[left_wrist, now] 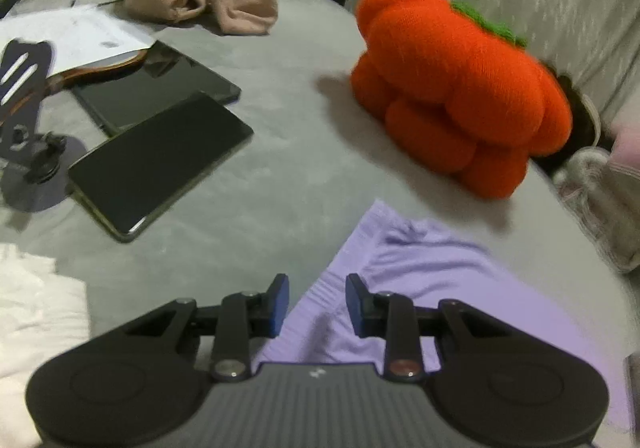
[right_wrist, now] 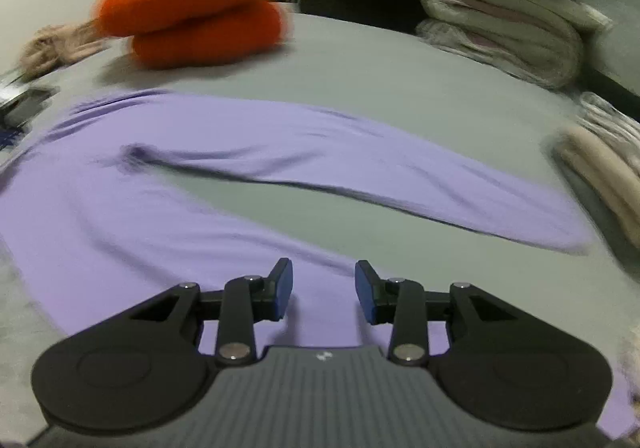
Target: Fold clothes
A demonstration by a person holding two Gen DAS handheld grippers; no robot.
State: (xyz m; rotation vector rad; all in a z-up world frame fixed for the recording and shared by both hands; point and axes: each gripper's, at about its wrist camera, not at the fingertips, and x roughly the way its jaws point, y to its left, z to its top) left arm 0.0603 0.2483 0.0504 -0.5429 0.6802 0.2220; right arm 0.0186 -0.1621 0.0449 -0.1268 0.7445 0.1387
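The purple pants (right_wrist: pixel 168 208) lie spread flat on the grey bed (right_wrist: pixel 400 88), with the two legs apart and the far leg reaching to the right. The right tool (right_wrist: pixel 324 294) hangs over the near leg with its jaws apart and nothing between them, and the left tool (left_wrist: pixel 317 304) is also released, over the waistband edge of the pants (left_wrist: pixel 420 280). Behind them stands an orange plush (left_wrist: pixel 452 88), and left of it two tablets (left_wrist: pixel 160 160) lie on the bed.
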